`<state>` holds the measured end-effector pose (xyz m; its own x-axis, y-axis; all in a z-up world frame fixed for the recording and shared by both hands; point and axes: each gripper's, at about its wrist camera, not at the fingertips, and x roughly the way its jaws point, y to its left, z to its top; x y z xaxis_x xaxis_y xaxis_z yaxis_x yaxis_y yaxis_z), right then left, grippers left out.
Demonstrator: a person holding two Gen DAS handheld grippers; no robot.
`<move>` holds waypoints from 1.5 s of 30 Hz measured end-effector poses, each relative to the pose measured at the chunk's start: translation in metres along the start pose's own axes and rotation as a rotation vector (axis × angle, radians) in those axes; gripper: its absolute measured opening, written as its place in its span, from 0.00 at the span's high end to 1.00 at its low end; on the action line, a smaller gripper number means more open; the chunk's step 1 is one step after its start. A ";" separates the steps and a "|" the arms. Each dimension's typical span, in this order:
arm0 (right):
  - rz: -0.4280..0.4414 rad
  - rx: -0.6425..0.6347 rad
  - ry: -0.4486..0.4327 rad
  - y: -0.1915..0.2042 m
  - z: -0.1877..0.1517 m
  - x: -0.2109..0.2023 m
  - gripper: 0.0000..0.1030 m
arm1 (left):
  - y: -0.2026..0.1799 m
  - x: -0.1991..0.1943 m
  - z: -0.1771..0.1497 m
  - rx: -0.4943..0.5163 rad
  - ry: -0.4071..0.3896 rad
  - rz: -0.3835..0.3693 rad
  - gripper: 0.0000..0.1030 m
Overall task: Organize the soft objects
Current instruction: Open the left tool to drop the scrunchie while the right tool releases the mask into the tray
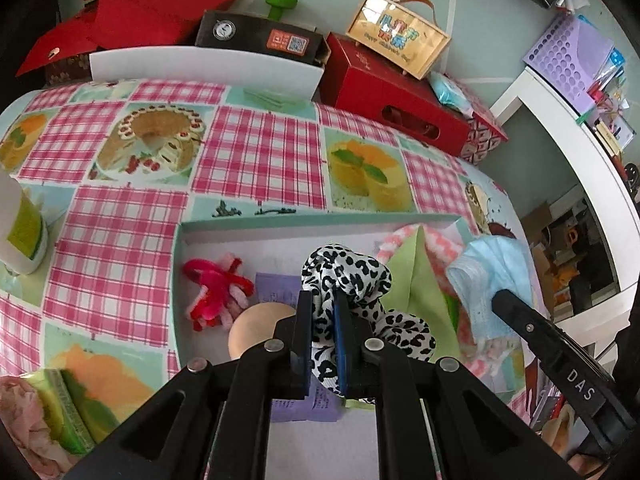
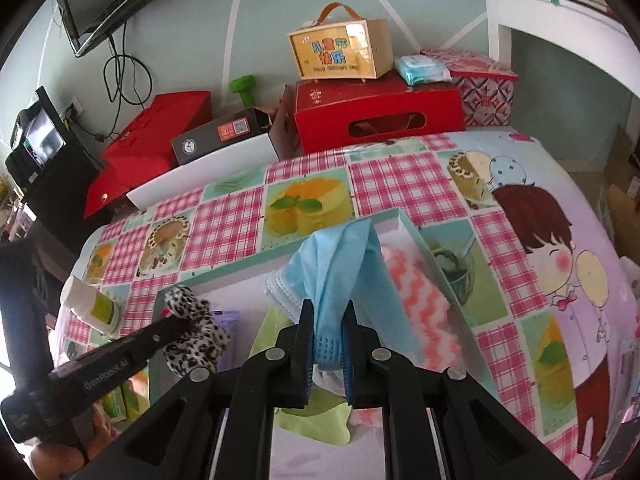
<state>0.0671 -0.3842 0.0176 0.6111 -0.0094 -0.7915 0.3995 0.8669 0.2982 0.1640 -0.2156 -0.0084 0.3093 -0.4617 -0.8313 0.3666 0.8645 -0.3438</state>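
Leopard-print scrunchie (image 1: 352,280) pinched in left tongs (image 1: 323,332), right tongs (image 2: 328,344) pinching blue mask (image 2: 340,264) over tray (image 1: 320,222).

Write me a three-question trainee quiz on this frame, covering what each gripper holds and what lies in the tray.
1. True or false: the left gripper is shut on the leopard-print scrunchie.
2. What does the right gripper hold: A) green cloth, B) blue face mask, C) pink striped cloth?
3. Name the round tan thing in the shallow tray beside the red and pink pipe-cleaner bundle.

Key: 1 true; 2 B; 3 the wooden ball.
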 end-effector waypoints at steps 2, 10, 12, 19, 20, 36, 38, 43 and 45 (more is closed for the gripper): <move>0.007 0.014 0.018 -0.003 -0.001 0.008 0.88 | -0.002 0.003 -0.001 0.007 0.003 0.002 0.91; -0.021 0.018 0.079 -0.004 -0.006 0.029 0.88 | -0.005 0.010 -0.002 0.029 0.006 0.024 0.91; -0.030 0.010 0.086 -0.004 -0.007 0.032 0.86 | -0.006 0.013 -0.003 0.039 0.019 0.033 0.91; -0.049 -0.006 0.106 -0.002 -0.008 0.038 0.86 | -0.008 0.018 -0.002 0.048 0.029 0.049 0.90; -0.050 -0.007 0.110 -0.002 -0.008 0.039 0.86 | -0.008 0.019 -0.002 0.048 0.031 0.051 0.90; -0.071 -0.042 0.098 0.004 -0.007 0.038 0.85 | -0.008 0.019 -0.001 0.044 0.059 0.055 0.80; -0.065 -0.047 0.087 0.006 -0.006 0.035 0.85 | -0.009 0.017 -0.001 0.043 0.065 0.060 0.75; -0.085 -0.059 0.069 0.009 -0.003 0.028 0.71 | -0.011 0.007 -0.001 0.041 0.066 0.075 0.64; -0.102 -0.068 0.059 0.011 -0.002 0.024 0.66 | -0.012 0.001 0.000 0.039 0.061 0.075 0.62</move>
<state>0.0846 -0.3743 0.0012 0.5276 -0.0716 -0.8465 0.4089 0.8948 0.1792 0.1602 -0.2262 -0.0056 0.2838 -0.3824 -0.8793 0.3790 0.8871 -0.2634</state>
